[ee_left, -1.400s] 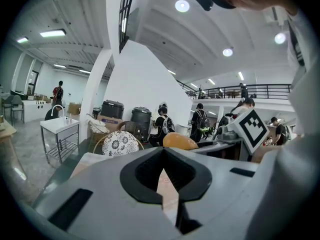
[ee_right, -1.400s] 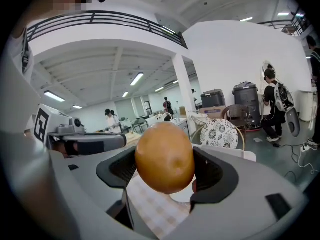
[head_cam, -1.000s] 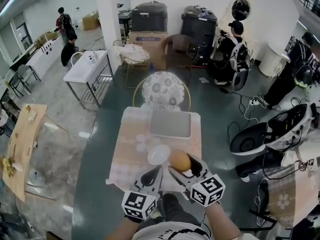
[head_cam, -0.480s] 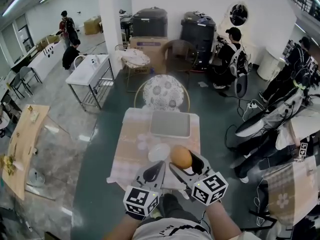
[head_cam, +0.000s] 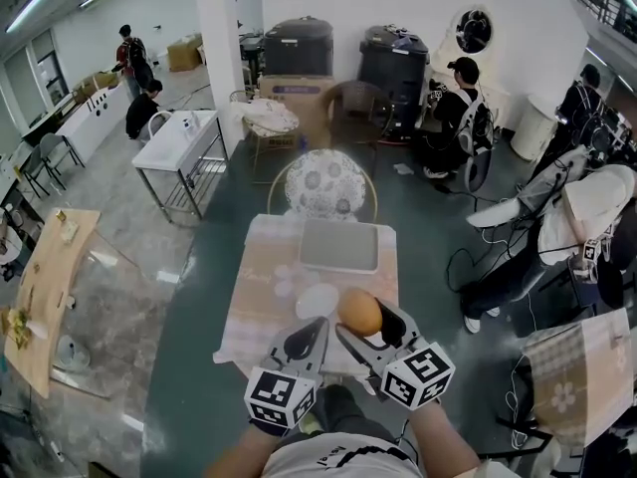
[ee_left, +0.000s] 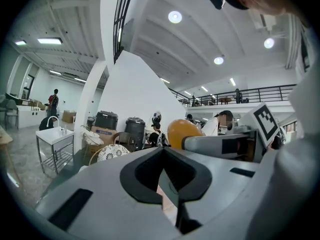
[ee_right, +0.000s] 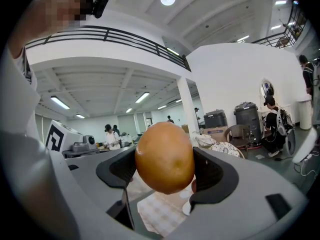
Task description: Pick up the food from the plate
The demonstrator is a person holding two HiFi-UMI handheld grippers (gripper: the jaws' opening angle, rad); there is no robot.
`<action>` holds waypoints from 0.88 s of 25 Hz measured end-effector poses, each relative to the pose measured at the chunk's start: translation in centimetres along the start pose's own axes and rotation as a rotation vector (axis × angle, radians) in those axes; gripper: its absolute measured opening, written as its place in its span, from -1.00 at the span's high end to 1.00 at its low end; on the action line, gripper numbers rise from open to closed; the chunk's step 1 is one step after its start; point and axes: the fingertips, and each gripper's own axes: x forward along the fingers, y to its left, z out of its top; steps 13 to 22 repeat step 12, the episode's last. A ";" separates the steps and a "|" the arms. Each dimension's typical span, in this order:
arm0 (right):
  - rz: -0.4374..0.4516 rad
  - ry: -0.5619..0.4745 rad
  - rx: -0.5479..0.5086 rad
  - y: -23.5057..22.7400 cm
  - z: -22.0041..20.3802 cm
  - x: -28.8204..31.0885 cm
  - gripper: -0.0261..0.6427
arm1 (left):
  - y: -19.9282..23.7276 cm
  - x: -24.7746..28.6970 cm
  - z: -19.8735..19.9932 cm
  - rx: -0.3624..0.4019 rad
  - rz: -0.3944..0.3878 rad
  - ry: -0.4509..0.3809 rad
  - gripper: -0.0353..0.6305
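Grey tray (head_cam: pixel 339 246) near patterned chair (head_cam: pixel 324 182)

Grey-green floor (head_cam: pixel 199 297) is seen, white pillar (head_cam: pixel 217 48) behind, patterned chair (head_cam: pixel 324 182) set beyond the desk (head_cam: pixel 261 287), strip lights (head_cam: pixel 28 3) lit.

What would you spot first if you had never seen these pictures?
The round orange food jumps out first. It is pinched between the jaws of the right gripper and held in the air next to the white plate. Next comes the left gripper beside it, shut and empty, over the checked table.
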 end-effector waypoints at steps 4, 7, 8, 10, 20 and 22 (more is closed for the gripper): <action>-0.001 0.002 -0.001 0.1 -0.2 -0.1 -0.06 | -0.1 0.0 0.0 0.005 -0.004 0.000 0.88; -0.001 0.004 -0.004 0.1 -0.2 0.1 -0.06 | 0.0 0.0 0.1 0.007 -0.005 -0.001 0.88; -0.001 0.004 -0.005 0.2 -0.1 0.1 -0.06 | 0.1 0.0 0.2 0.008 -0.005 -0.002 0.88; -0.002 0.004 -0.008 0.3 0.0 0.3 -0.06 | 0.3 -0.1 0.4 0.009 -0.005 -0.004 0.88; -0.002 0.003 -0.010 0.4 0.1 0.4 -0.06 | 0.5 -0.2 0.5 0.011 -0.006 -0.005 0.88; -0.002 0.003 -0.010 0.4 0.1 0.4 -0.06 | 0.5 -0.2 0.5 0.011 -0.006 -0.005 0.88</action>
